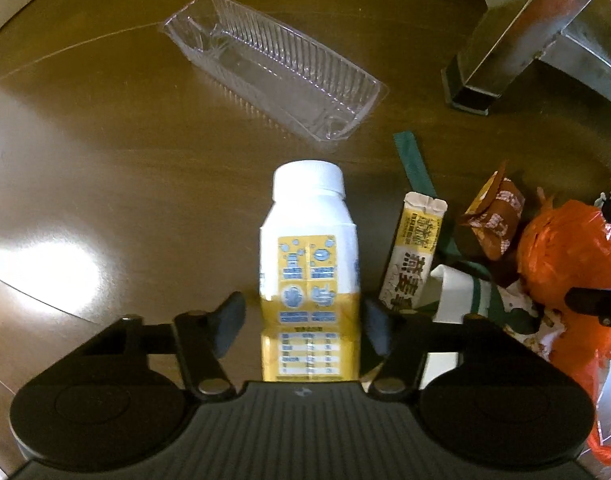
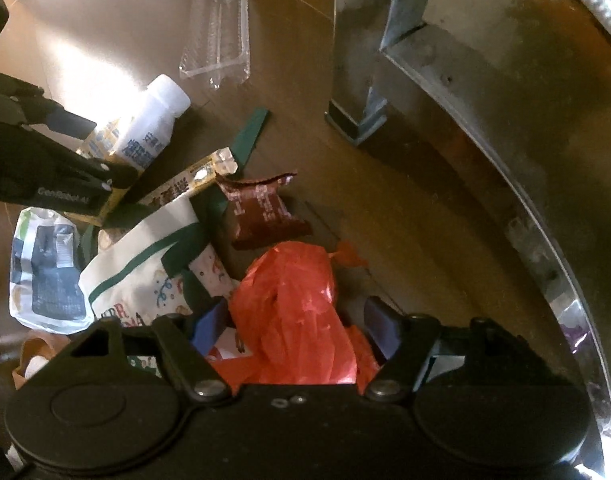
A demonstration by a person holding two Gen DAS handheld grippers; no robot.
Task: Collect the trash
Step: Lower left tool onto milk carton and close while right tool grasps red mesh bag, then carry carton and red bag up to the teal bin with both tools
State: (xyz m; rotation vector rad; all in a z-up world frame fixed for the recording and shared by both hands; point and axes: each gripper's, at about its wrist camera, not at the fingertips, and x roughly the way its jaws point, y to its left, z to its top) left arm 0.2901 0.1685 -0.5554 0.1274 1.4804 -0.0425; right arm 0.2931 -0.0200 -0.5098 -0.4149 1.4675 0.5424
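Note:
A white bottle [image 1: 309, 248] with a yellow label and white cap lies on the brown floor between the fingers of my left gripper [image 1: 301, 316]. That gripper is open: the right pad sits at the bottle's side and a small gap shows on the left. The same bottle [image 2: 153, 120] and the left gripper [image 2: 65, 168] appear at the left of the right wrist view. My right gripper [image 2: 297, 324] is open and straddles a crumpled, knotted orange plastic bag [image 2: 297, 304], which fills most of the gap between the pads.
A clear plastic tray [image 1: 273, 64] lies on the floor ahead. A yellow stick packet [image 1: 413, 252], a brown wrapper [image 2: 265, 212], a white tote with green straps [image 2: 145, 264] and a white pouch [image 2: 45, 272] lie together. A metal furniture leg [image 2: 357, 60] stands close.

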